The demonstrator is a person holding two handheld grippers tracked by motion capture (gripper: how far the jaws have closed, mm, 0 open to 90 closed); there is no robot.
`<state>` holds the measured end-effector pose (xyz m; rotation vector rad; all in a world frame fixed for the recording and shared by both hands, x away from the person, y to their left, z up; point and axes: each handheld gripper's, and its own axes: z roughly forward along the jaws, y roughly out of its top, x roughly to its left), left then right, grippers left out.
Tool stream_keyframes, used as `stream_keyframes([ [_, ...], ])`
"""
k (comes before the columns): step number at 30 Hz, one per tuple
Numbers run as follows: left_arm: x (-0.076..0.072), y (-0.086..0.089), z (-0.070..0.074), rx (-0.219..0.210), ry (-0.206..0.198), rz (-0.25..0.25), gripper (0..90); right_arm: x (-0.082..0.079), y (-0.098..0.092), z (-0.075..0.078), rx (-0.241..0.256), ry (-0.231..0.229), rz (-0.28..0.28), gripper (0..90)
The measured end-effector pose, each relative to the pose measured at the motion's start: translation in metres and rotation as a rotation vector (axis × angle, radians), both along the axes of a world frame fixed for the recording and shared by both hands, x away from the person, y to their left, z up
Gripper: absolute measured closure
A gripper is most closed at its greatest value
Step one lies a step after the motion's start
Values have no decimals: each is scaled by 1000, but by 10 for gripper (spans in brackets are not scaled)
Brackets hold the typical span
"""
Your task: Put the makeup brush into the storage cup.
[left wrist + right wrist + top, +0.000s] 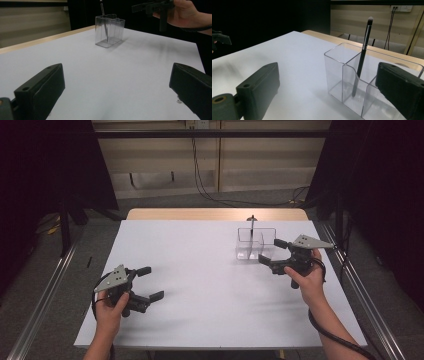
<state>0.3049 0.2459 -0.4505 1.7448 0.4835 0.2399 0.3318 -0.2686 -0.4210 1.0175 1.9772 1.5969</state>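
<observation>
A clear plastic organizer with compartments stands on the white table toward the back right. A black makeup brush leans upright in one compartment, bristles up. My right gripper is open just right of the organizer, held by a hand, nothing between its jaws. My left gripper is open at the front left of the table, far from the organizer, holding nothing. The right gripper and its hand also appear at the top right of the left gripper view.
The white sheet covers a wooden tabletop whose far edge shows. Metal rails run along both sides of the table. Cables hang down the back wall. Black curtains flank the area.
</observation>
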Motion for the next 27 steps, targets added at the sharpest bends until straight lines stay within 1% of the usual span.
stream_keyframes([
  [5, 0, 0, 0, -3, 2, 2, 0, -5, -2, -1, -3, 4, 5, 47],
  [15, 0, 0, 0, 7, 0, -2, 0, -14, -8, -5, -8, 7, 9, 43],
  [23, 0, -1, -1, 5, 4, -2, 0, -21, -14, -11, -6, 12, 6, 37],
  [27, 1, -1, -1, 4, 4, -2, 0, -24, -16, -13, -13, 13, 9, 36],
])
